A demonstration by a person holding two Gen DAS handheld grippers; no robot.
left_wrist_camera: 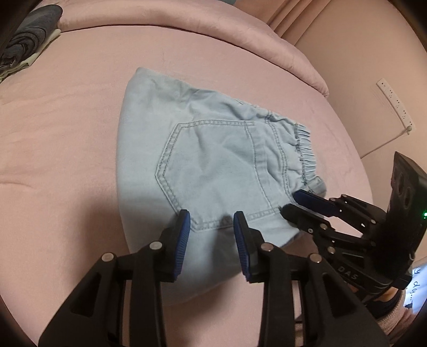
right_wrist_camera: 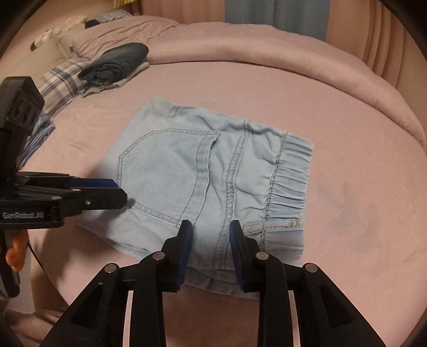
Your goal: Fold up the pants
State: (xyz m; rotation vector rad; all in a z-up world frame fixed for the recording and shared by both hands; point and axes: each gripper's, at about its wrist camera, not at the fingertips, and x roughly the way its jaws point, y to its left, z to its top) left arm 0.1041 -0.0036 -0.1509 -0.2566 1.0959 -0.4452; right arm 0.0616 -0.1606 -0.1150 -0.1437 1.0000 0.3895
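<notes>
Pants (left_wrist_camera: 213, 160) of pale blue denim lie folded into a compact block on the pink bedspread (left_wrist_camera: 66, 146), back pocket up and elastic waistband to the right. The left gripper (left_wrist_camera: 212, 221) hangs over the near edge just below the pocket, its blue-padded jaws apart with nothing pinched between them. The right gripper (right_wrist_camera: 209, 232) stands likewise over the near edge beside the seam, jaws parted and not pressing the cloth. Only the left wrist view shows a white power strip (left_wrist_camera: 395, 104) on the wall. Only the right wrist view takes in the plaid pillow (right_wrist_camera: 64, 77) and blue curtain (right_wrist_camera: 275, 13), and shows the stack of dark folded clothes (right_wrist_camera: 117, 64) whole.
</notes>
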